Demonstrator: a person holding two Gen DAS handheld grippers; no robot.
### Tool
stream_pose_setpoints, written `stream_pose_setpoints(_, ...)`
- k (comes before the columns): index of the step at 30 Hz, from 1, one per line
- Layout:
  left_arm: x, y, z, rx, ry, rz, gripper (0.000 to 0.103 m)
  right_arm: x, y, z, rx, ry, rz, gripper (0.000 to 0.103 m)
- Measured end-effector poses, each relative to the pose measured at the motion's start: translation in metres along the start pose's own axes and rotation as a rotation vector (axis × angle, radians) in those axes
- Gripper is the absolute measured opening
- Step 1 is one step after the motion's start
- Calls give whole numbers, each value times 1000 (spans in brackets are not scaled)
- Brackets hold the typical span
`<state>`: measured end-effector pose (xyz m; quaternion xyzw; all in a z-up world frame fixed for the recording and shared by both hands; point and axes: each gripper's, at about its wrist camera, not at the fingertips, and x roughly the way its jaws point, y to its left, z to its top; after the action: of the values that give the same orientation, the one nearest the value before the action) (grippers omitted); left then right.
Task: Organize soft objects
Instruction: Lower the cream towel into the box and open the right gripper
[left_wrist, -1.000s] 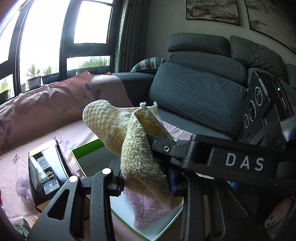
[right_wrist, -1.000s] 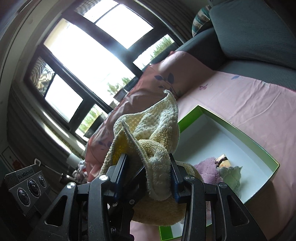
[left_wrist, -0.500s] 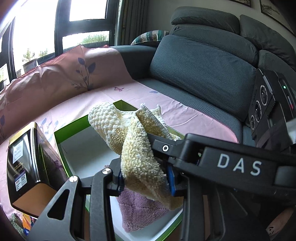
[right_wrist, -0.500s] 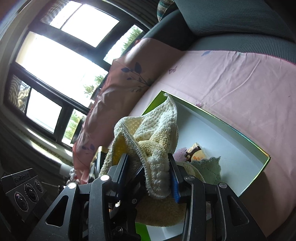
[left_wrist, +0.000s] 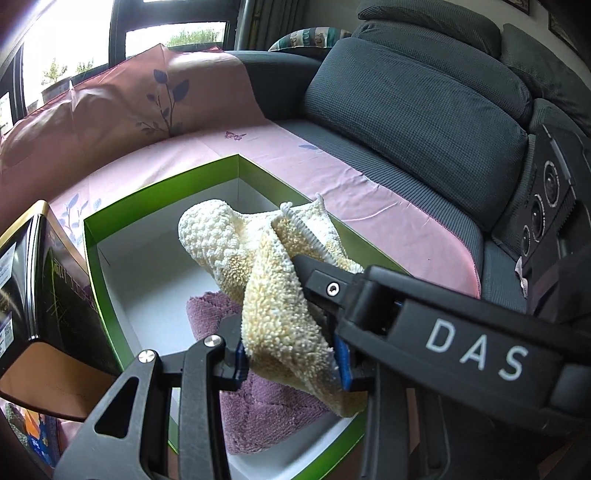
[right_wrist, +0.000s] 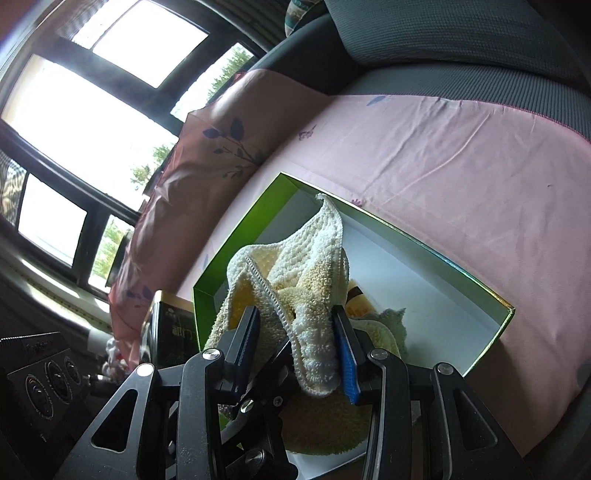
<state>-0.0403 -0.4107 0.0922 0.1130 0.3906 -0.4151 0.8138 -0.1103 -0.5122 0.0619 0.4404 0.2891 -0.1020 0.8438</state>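
Cream terry, bunched and folded, was the cloth (left_wrist: 258, 280) both tools had hold of, and it hung over the green box (left_wrist: 155, 192) on the sofa (left_wrist: 417, 110). The left tool (left_wrist: 291, 354) was clenched on its lower fold, blue pads pressed into the pile on either side. The right tool (right_wrist: 301, 343) gripped another bunch of the same cloth (right_wrist: 306, 280), and its black body crossed the left view from 3 o'clock. Under the cloth, inside the white-lined box, lay a mauve towel (left_wrist: 266, 413). In the right view a pale green cloth (right_wrist: 391, 321) and a small yellowish thing sat in the box at 3 o'clock of the tool. The box rested on a pink sheet (right_wrist: 424, 140) spread over the seat. A black carton (left_wrist: 40, 288) stood touching the box wall at 9 o'clock. Windows (right_wrist: 81, 110) lit the room beyond.
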Motion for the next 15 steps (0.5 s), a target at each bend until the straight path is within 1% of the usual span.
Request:
stream_pose_setpoints(3,6,4,-2,-23,32,14,35,1,3,0,-9,0,-23,42)
stream_pose_setpoints(6,11,6,-5,-38,56,8,35,2,4,-1,-17,2,-35,42)
stream_pose_setpoints(10,15,9,-7,-54,64,12,42,0,5,-1,-13,-2,-46,42)
stream_pose_setpoints(12,16,11,-7,-64,63,9,44,1,6,-1,-16,-2,-54,42)
stream_pose_setpoints(15,17,11,-7,-67,60,18,54,0,7,-1,-21,-7,-75,42)
